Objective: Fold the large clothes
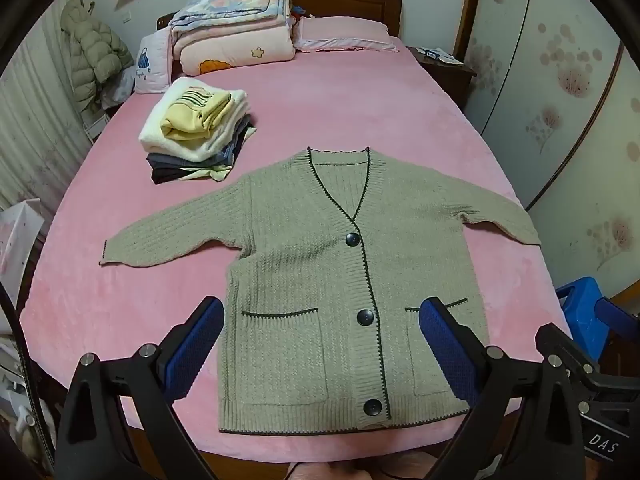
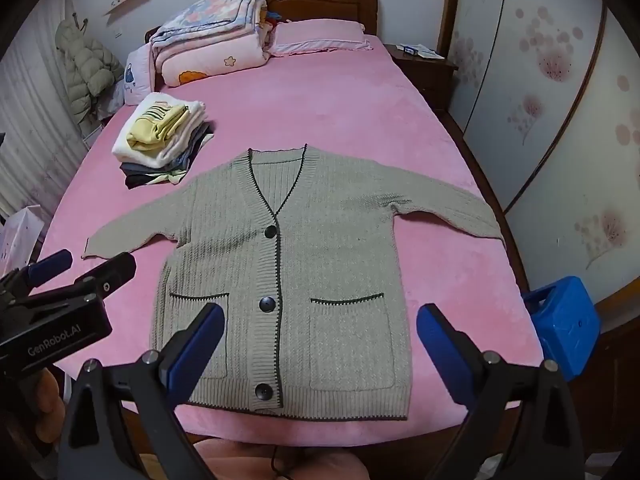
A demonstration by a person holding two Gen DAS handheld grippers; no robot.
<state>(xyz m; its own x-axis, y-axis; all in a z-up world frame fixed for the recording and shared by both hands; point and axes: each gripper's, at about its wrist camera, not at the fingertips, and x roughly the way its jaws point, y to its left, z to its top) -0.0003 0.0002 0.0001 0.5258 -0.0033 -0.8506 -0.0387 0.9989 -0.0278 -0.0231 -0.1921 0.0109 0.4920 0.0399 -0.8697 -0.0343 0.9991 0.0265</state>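
A sage-green knitted cardigan [image 1: 304,280] [image 2: 280,264] with dark trim, three dark buttons and two front pockets lies flat and face up on the pink bed [image 1: 360,112], sleeves spread out to both sides. My left gripper [image 1: 322,312] hovers open above its lower hem, blue pads wide apart, nothing between them. My right gripper [image 2: 320,320] hangs open above the hem too, also holding nothing. In the right wrist view the left gripper [image 2: 80,268] shows at the left edge, above the bed near the left sleeve cuff.
A stack of folded clothes [image 1: 196,128] [image 2: 160,136] sits on the bed left of the cardigan's collar. Folded quilts [image 1: 236,28] and a pillow [image 1: 344,34] lie by the headboard. A blue case [image 2: 564,320] stands right of the bed, a nightstand [image 2: 424,60] at the far right.
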